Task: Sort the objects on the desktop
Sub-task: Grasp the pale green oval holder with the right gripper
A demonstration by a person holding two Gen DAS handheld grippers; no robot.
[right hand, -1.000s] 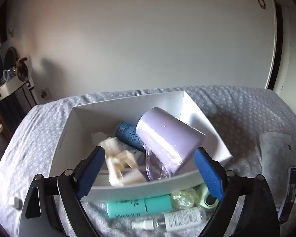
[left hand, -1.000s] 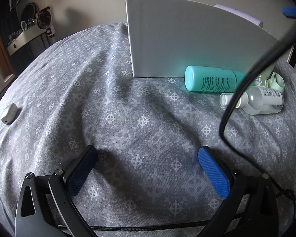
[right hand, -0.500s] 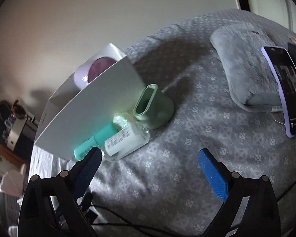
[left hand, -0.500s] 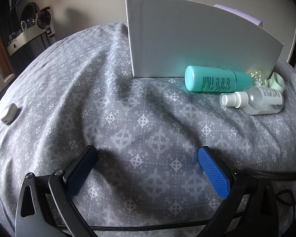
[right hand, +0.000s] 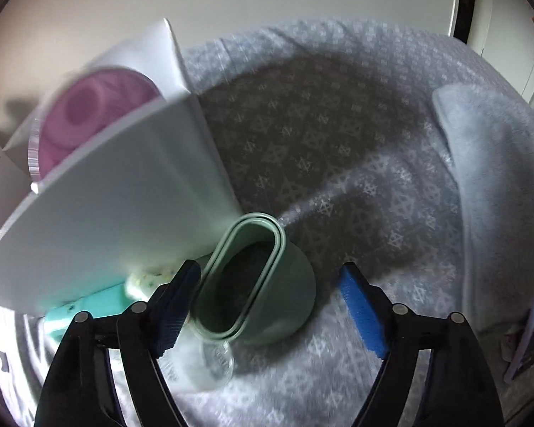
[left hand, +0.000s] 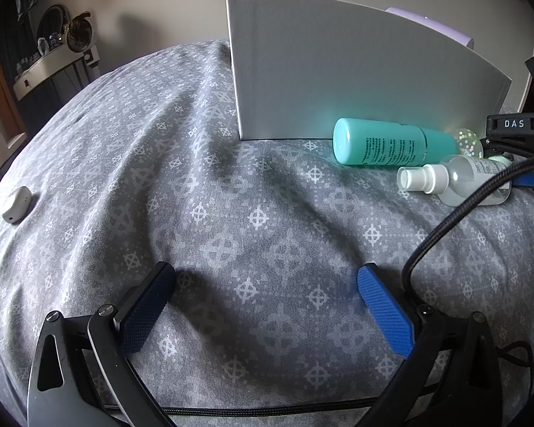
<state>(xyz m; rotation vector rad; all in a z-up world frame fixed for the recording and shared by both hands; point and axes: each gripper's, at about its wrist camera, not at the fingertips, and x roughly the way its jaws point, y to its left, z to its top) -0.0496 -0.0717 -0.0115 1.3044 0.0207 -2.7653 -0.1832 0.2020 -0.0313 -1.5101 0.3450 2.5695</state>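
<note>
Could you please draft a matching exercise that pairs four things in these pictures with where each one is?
Things
1. teal bottle
2. green holder
3. purple cup
4. small white device

Places
A. inside the white box
B. alone on the bedspread, far left
C. lying against the box's outer wall
D. between the closing right gripper jaws

Pairs: 1-C, 2-D, 3-A, 4-B
</note>
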